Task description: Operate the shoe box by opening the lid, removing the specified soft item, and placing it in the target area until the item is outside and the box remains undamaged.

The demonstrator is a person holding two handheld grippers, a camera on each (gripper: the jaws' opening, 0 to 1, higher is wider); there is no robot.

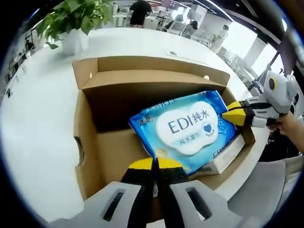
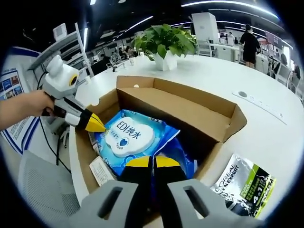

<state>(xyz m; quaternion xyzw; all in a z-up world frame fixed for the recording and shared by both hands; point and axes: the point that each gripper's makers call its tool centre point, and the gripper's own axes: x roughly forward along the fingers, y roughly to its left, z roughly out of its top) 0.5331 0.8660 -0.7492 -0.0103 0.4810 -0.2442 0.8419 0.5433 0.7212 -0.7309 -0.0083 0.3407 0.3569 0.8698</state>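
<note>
Shoe box (image 1: 109,142): open cardboard, on table.
Room: office, white table (image 1: 38,128), potted plant (image 2: 164,42).
Wipes pack (image 1: 187,128): blue, tilted inside box.
Left gripper (image 1: 154,164): jaws closed, at pack's near edge.
Right gripper (image 2: 152,161): jaws closed, at pack's opposite edge.
Sachet (image 2: 244,183): beside box.

Background as I see it: white table (image 1: 42,118); potted plant (image 2: 165,43) on it. Beyond the plant, office desks, standing people (image 2: 249,43), ceiling strip lights (image 2: 223,4). Left of plant, shelving (image 2: 66,40).

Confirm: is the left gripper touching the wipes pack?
Touching. Right gripper view: left gripper tips meet the wipes pack edge; left gripper view: shut jaws overlap its near edge.
</note>
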